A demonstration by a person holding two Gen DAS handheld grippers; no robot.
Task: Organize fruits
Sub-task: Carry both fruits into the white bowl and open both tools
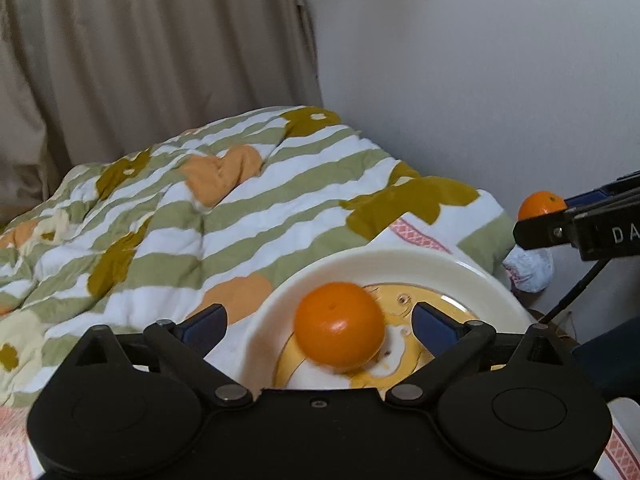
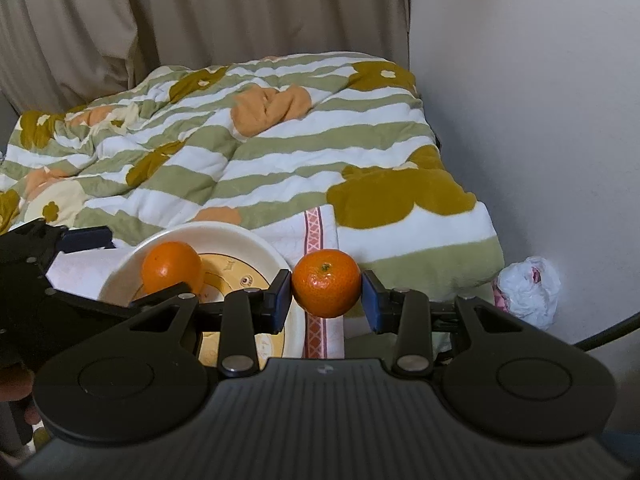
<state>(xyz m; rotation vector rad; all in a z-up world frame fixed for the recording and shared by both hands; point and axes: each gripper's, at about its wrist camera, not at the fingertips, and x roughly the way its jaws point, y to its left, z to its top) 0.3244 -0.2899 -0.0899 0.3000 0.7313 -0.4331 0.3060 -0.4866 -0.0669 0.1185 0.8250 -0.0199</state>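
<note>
Left gripper (image 1: 320, 318) wide open above a cream plate (image 1: 472, 276); one orange (image 1: 339, 327) lying on the plate between the spread fingers, touched by neither; right gripper (image 2: 326, 294) closed on a second orange (image 2: 326, 283), held just beside the plate rim over a striped blanket (image 2: 248, 160).

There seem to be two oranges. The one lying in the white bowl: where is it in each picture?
Left wrist view: the orange in the bowl sits low in the middle, between the open left gripper fingers, untouched.
Right wrist view: the same orange is at lower left, inside the bowl.
Shared landmark: the other orange, clamped in the right gripper, appears at the left view's right edge.
</note>
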